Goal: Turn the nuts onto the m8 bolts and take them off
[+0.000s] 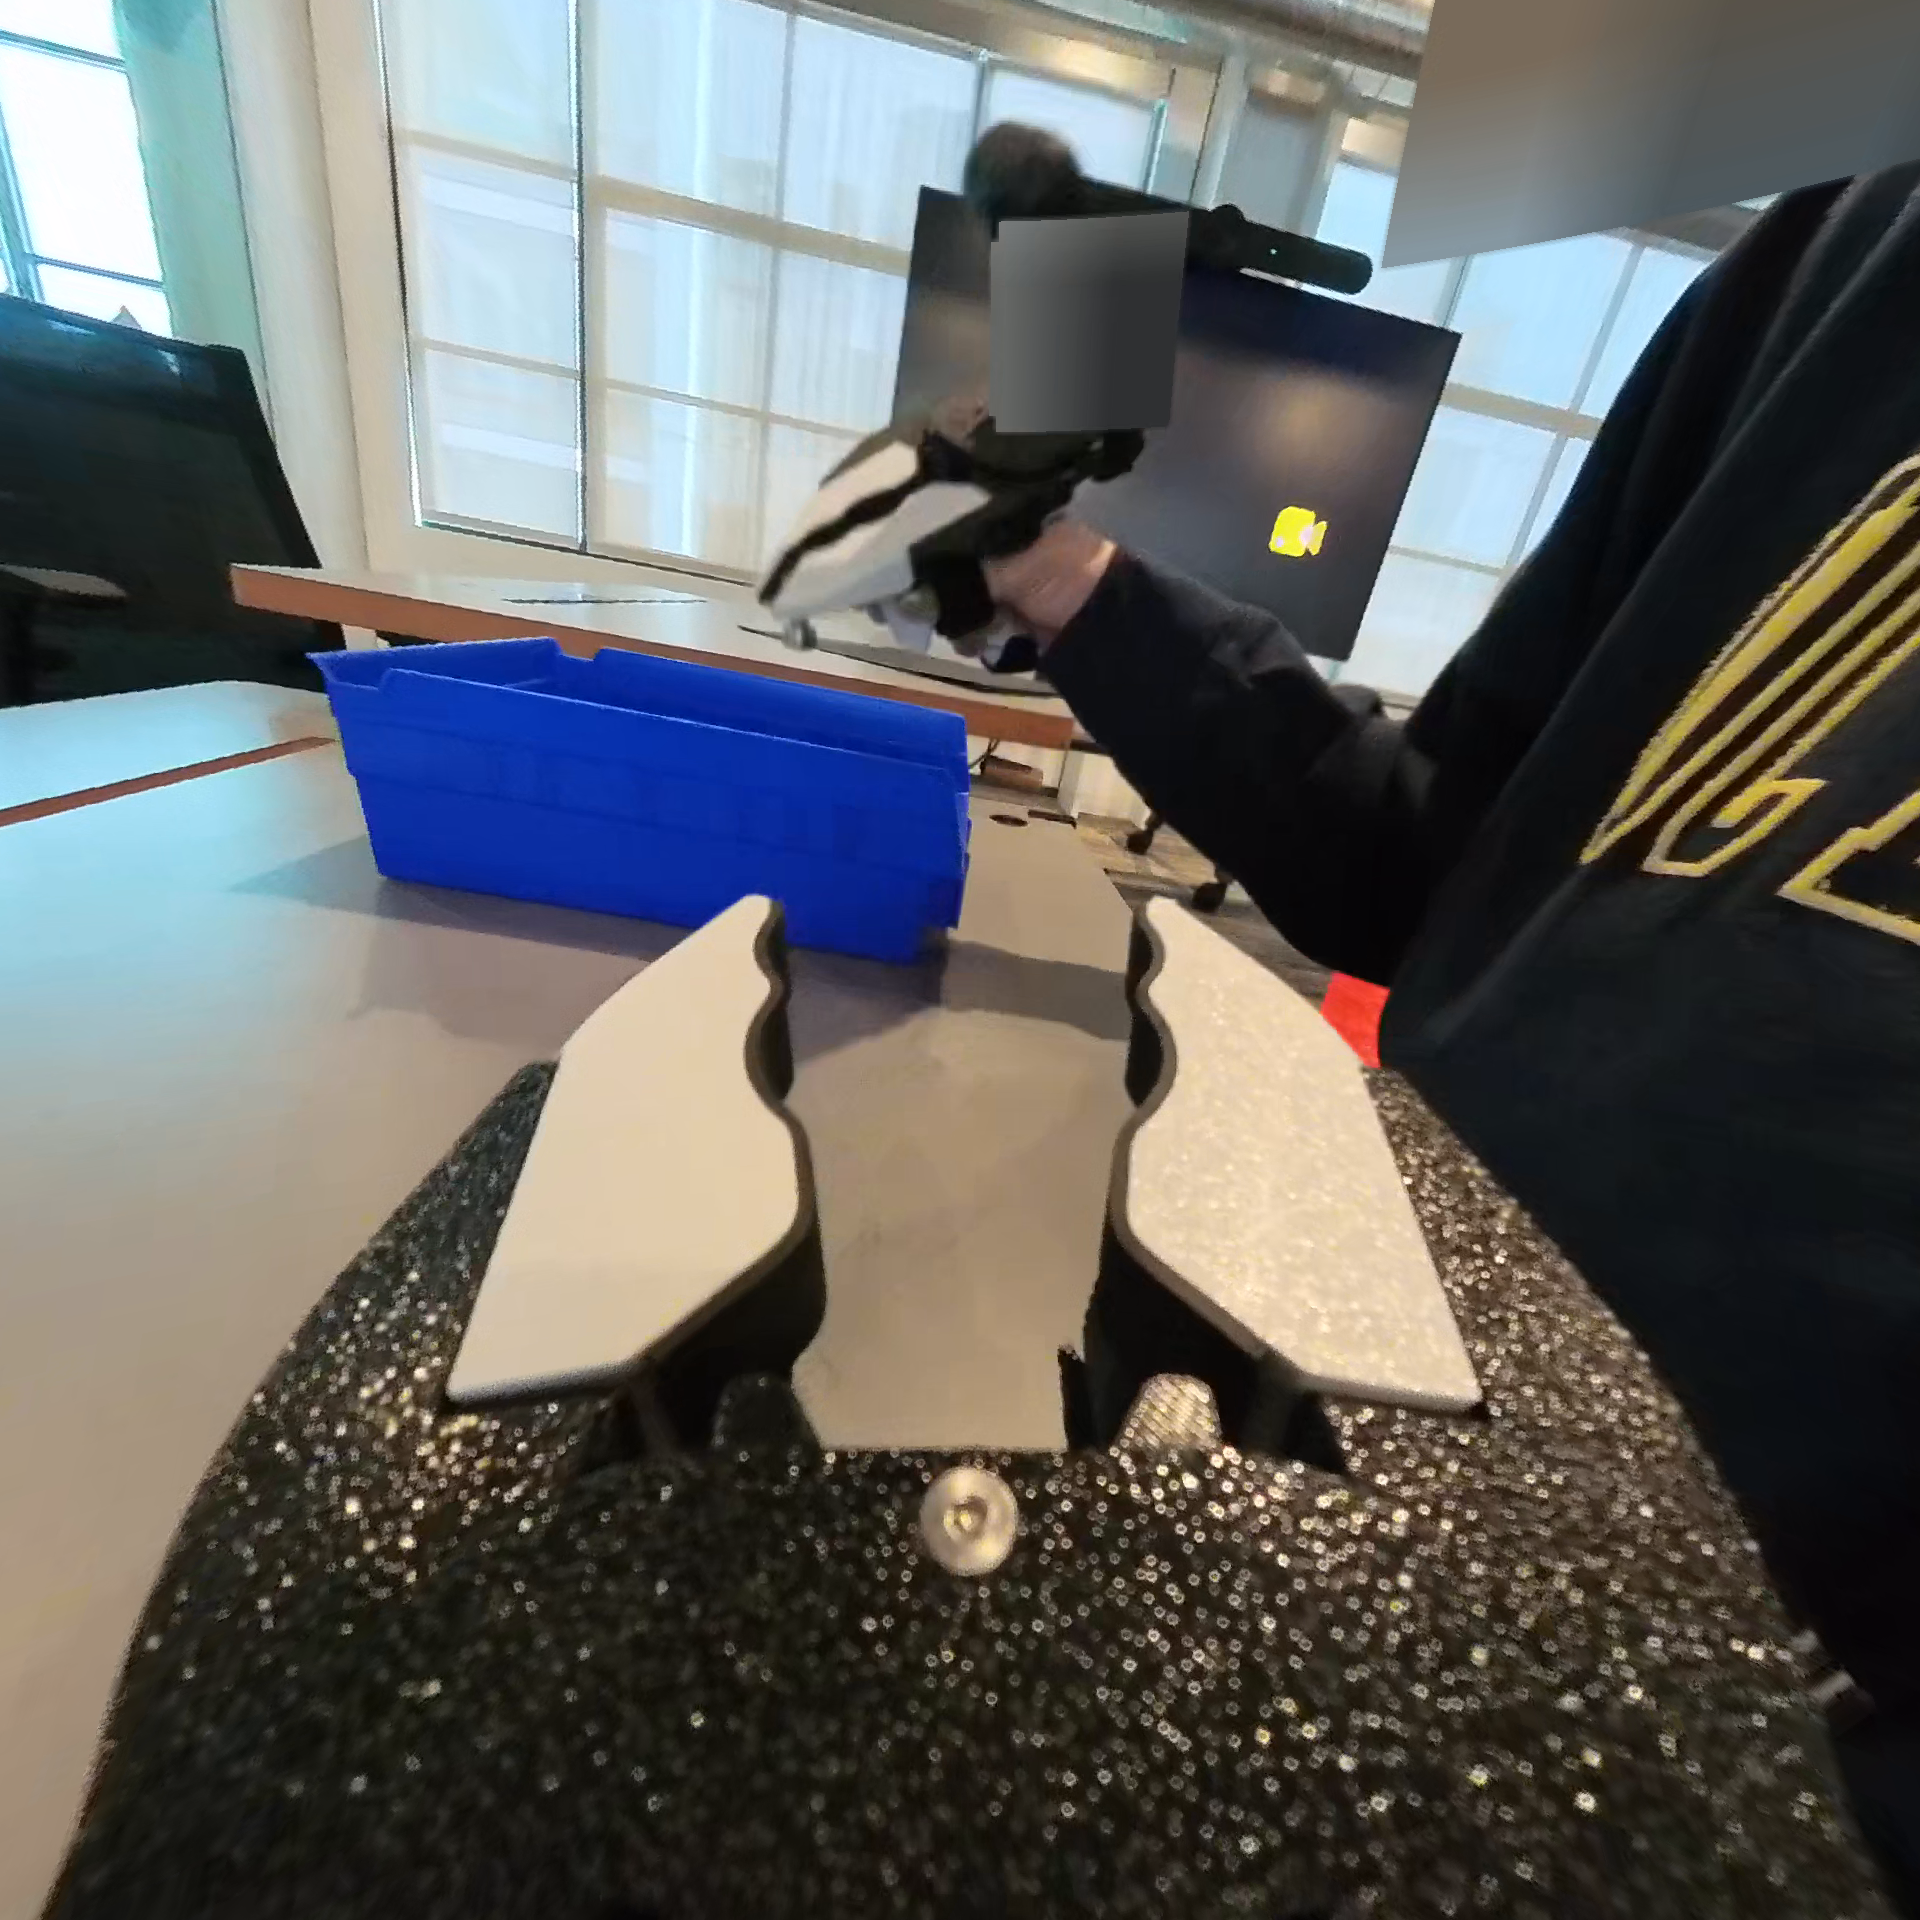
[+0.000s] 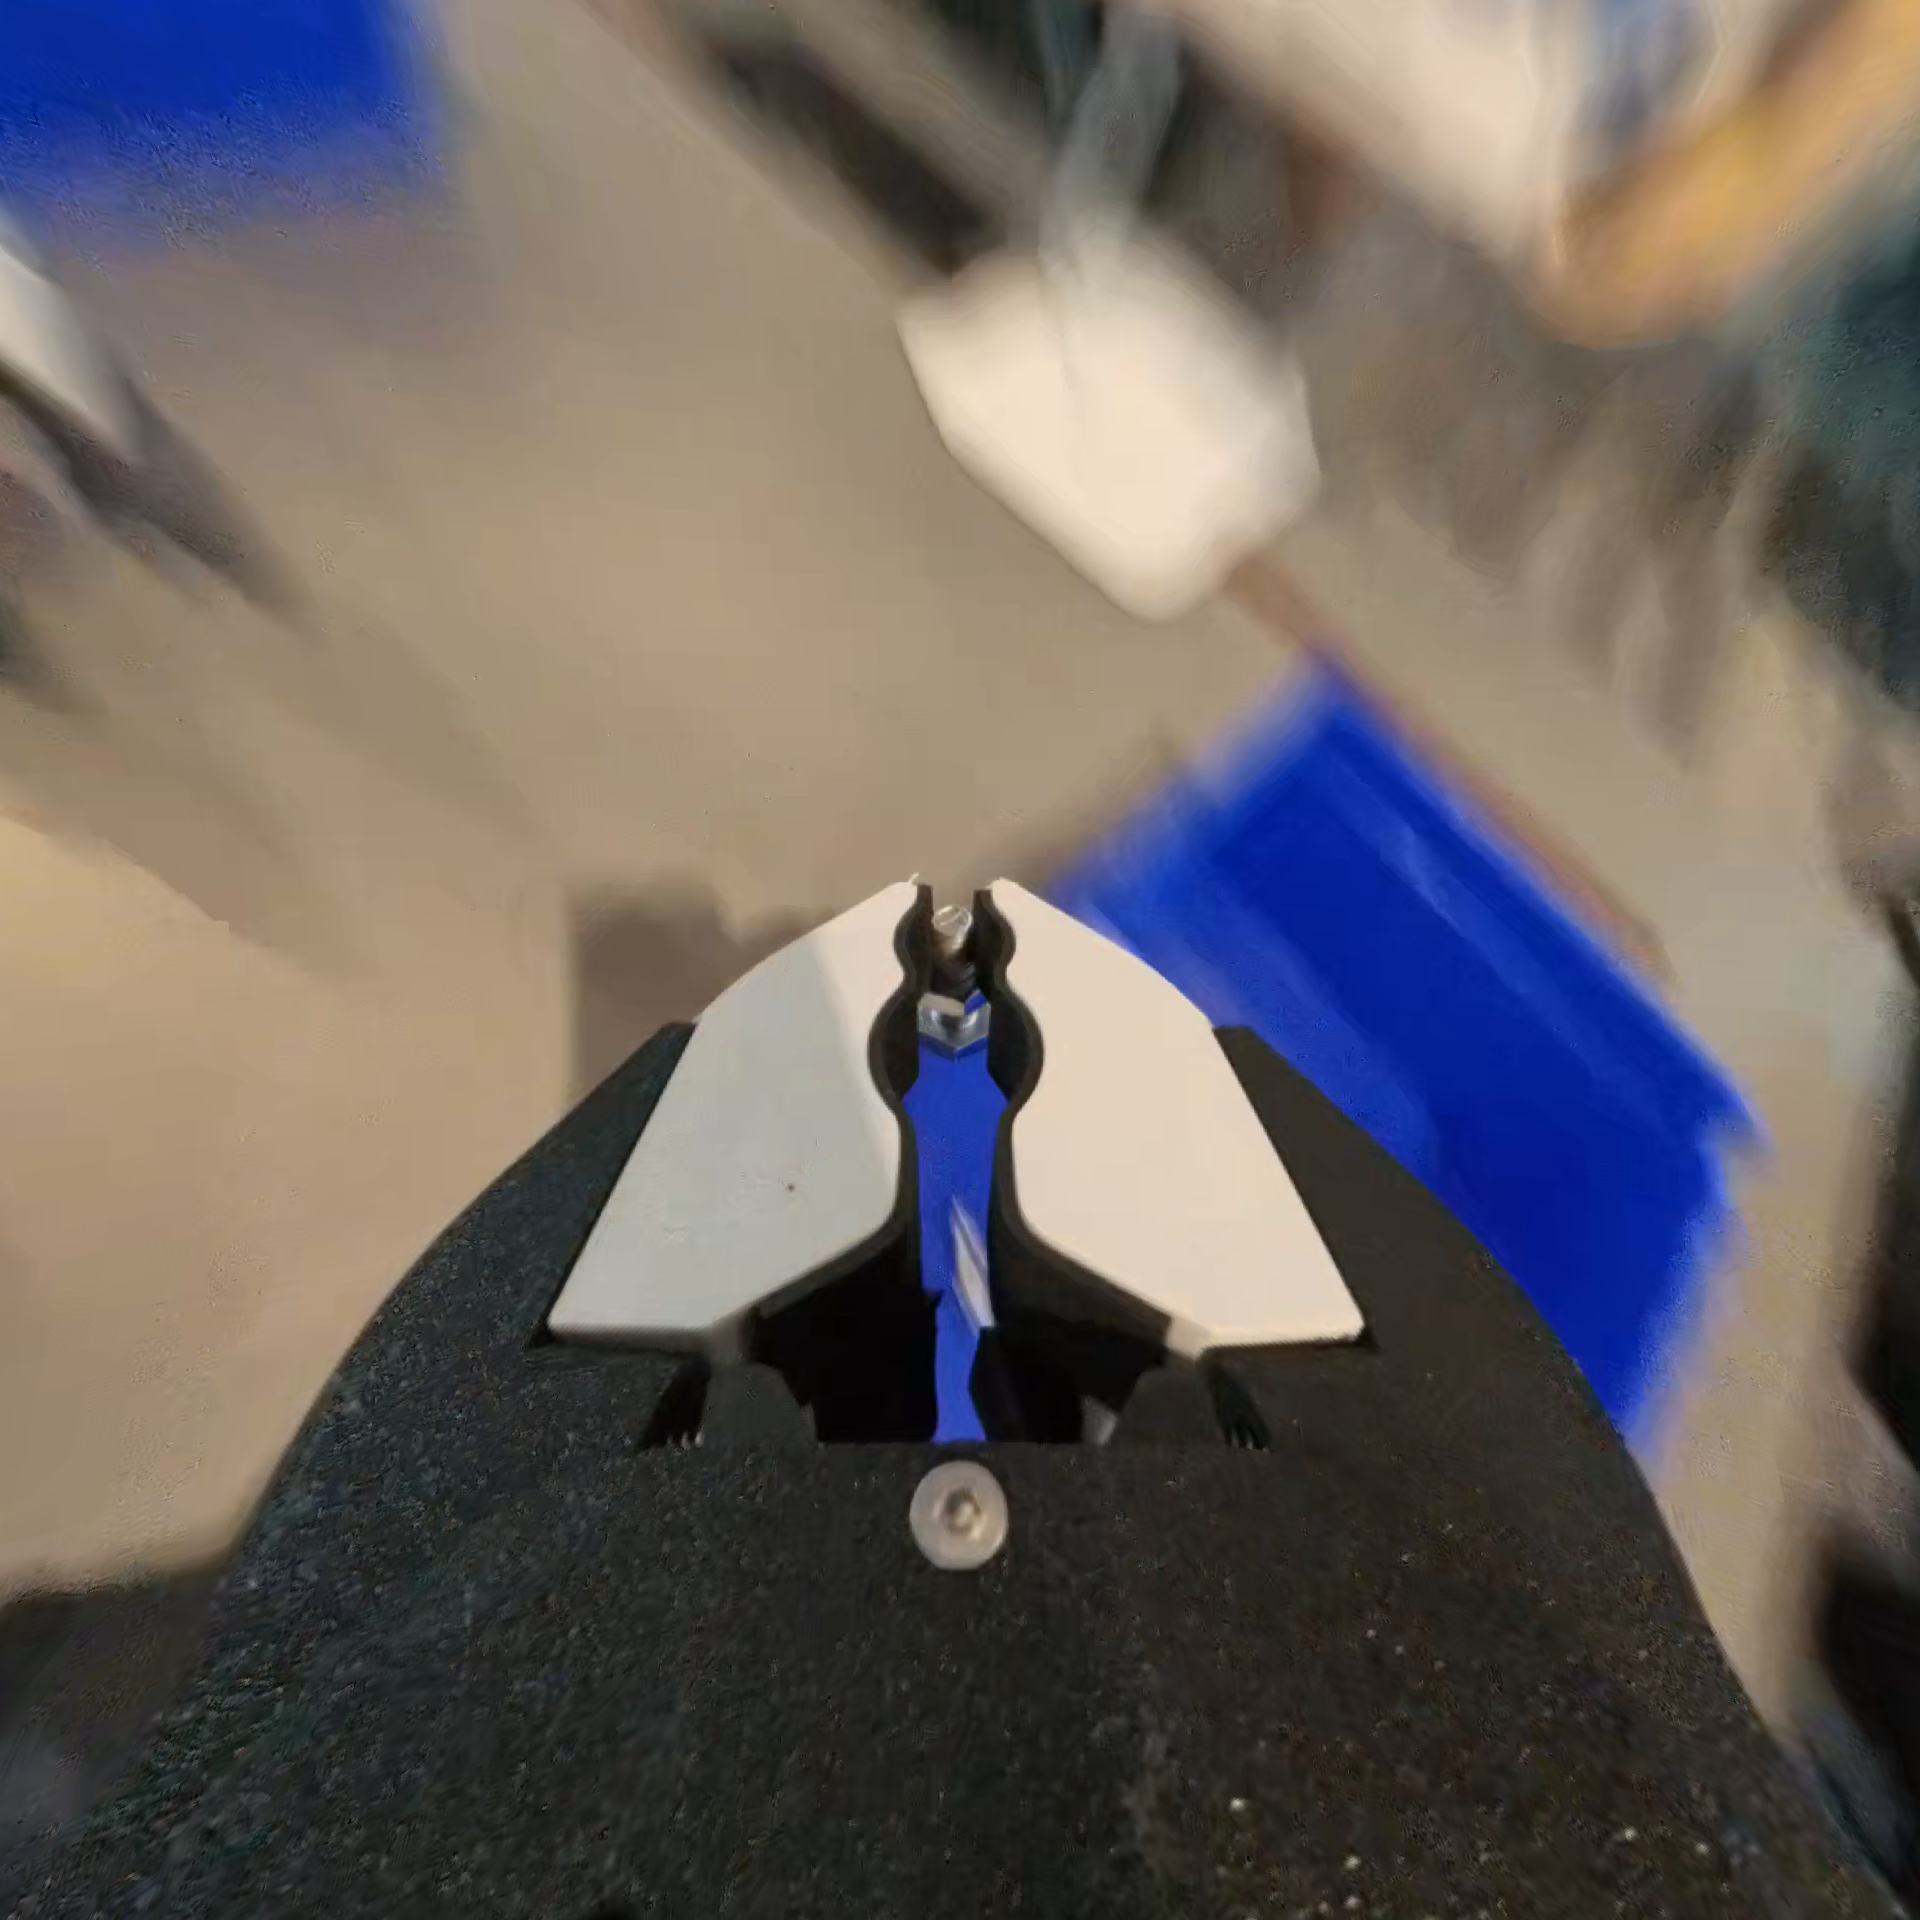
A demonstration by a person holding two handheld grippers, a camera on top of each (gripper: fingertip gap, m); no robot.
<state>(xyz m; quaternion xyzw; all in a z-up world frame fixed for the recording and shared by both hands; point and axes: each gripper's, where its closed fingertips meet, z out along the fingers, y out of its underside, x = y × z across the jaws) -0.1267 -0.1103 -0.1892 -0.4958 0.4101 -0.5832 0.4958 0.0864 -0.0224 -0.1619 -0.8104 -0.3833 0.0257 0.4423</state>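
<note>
Left tongs (image 1: 956, 935) spread wide, bare, over grey counter (image 1: 208, 1039) near blue bin (image 1: 644, 790). Right tongs (image 2: 948, 899) clenched on bolt (image 2: 948, 935); nut (image 2: 951, 1023) threaded behind fingertips.

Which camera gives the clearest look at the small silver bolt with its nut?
The right wrist view: the silver bolt sits sharp between that gripper's closed fingertips. The left wrist view shows only a small metallic glint under the distant gripper.
</note>
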